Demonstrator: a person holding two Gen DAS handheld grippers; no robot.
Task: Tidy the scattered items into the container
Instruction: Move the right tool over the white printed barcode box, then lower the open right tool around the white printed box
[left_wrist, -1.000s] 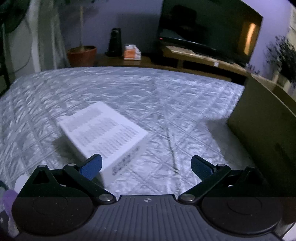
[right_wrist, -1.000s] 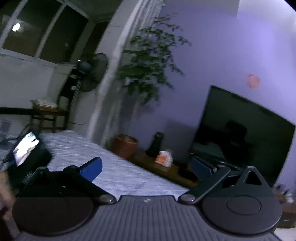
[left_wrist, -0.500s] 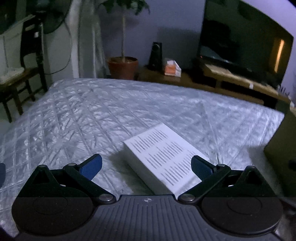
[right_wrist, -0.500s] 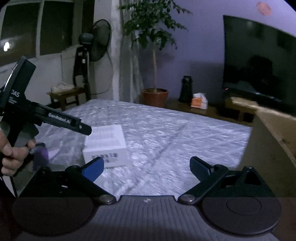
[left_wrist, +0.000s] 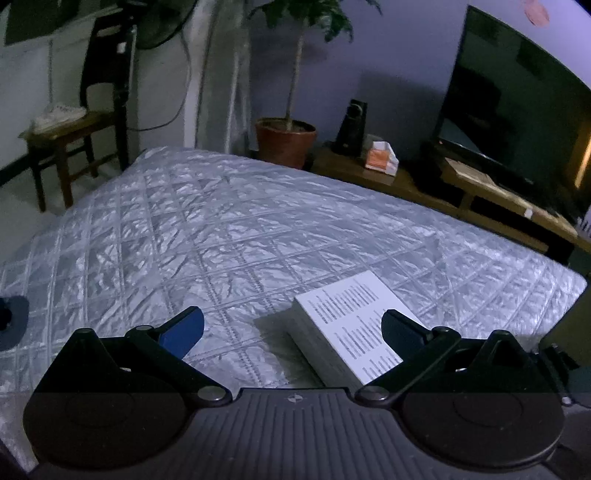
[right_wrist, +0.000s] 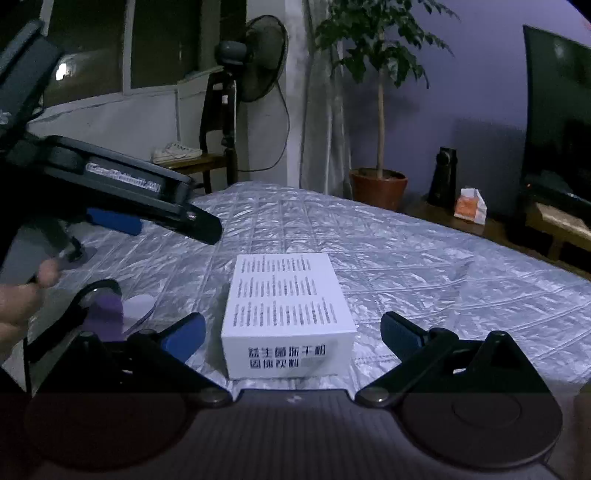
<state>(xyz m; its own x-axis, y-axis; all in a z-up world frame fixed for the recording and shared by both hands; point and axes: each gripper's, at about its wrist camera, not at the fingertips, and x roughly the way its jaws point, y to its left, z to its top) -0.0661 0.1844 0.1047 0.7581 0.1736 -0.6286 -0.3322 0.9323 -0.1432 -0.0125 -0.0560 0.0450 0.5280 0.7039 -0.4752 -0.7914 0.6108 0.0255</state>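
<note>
A white box (right_wrist: 288, 306) printed with dark text lies on the silver quilted bed cover (right_wrist: 424, 266). My right gripper (right_wrist: 291, 332) is open just in front of it, and the box's near end sits between its blue fingertips. The box (left_wrist: 343, 321) shows low right in the left wrist view, partly behind the right finger (left_wrist: 399, 328). My left gripper (left_wrist: 290, 323) is open and empty above the cover. Its body (right_wrist: 140, 199) hangs at the upper left of the right wrist view, held by a hand (right_wrist: 18, 306). A small purple item (right_wrist: 107, 314) lies left of the box.
The brown cardboard container's wall (left_wrist: 569, 325) shows at the bed's right edge. Beyond the bed stand a potted plant (left_wrist: 286, 140), a TV (left_wrist: 517, 110) on a low wooden bench, a fan (right_wrist: 255, 59) and a chair (left_wrist: 74, 147). A dark object (left_wrist: 11, 321) sits at the left edge.
The right gripper swung down from facing the room and closed in until the white box sits between its fingers. The left gripper turned left, so the box slid to its right side.
</note>
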